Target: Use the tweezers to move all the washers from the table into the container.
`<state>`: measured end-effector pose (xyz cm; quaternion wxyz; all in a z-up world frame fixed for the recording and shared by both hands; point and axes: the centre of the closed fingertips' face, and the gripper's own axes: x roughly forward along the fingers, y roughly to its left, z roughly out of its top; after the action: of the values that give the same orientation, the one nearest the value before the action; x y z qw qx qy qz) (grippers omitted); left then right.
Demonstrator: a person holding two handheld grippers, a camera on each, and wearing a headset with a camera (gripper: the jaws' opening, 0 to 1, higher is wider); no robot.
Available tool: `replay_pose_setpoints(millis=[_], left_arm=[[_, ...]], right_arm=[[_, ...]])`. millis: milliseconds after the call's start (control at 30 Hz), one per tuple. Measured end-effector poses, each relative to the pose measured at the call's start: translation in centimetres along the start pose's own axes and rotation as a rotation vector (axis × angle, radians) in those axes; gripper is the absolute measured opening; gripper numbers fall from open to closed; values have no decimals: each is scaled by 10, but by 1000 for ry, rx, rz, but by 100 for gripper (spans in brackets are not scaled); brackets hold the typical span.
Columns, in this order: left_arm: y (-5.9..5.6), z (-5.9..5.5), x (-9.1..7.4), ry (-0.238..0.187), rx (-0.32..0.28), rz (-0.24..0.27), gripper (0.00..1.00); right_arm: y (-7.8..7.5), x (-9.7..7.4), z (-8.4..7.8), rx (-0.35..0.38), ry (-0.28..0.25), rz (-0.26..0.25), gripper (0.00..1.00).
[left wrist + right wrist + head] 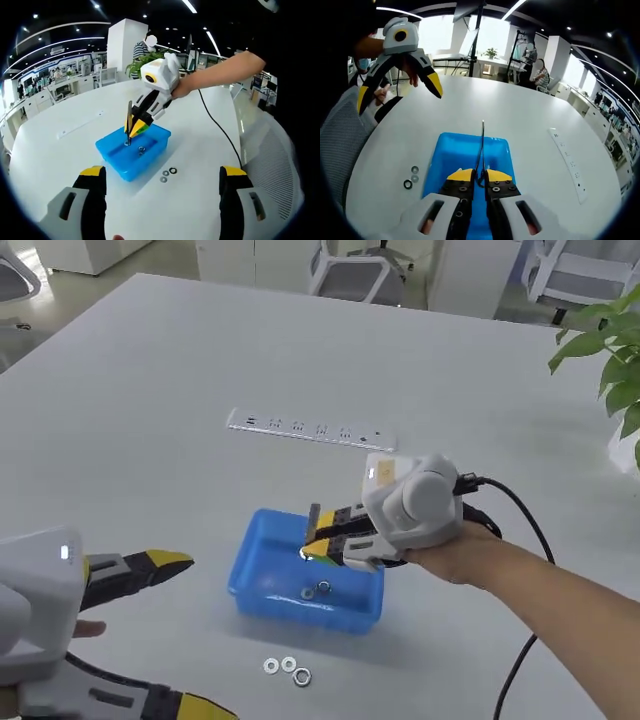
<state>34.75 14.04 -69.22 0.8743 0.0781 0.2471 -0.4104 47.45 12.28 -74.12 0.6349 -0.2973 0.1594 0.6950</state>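
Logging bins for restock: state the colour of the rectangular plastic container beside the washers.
The rectangular plastic container is bright blue, best seen in the right gripper view.

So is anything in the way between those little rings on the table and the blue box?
Nothing visible. The three washers lie on bare table just outside the near wall of the container; only that wall separates them.

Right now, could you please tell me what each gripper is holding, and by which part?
The right gripper grips the tweezers by their rear end; the left gripper holds nothing.
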Motion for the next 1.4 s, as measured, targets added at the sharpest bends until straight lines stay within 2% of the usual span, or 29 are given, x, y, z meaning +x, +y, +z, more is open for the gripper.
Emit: replay_pose_setpoints(millis=[533,833,1000,1133,1233,1400], left_arm=[[8,9,-2,-35,-25,7,99],[14,9,-1,-31,-31,-3,97],[21,17,7,-28,-23,-19,93],[26,27,15,-46,-16,-37,88],[28,32,23,-43,20,-54,83],[35,39,31,-40,40,-69,79]], right_arm=[[9,10,-19,12,46,37,8],[9,11,-18,7,42,36,9],[9,12,-18,8,41,35,9],[9,12,-18,8,39,33,9],[9,11,-18,5,37,32,9],[9,12,-18,-1,34,33,9]])
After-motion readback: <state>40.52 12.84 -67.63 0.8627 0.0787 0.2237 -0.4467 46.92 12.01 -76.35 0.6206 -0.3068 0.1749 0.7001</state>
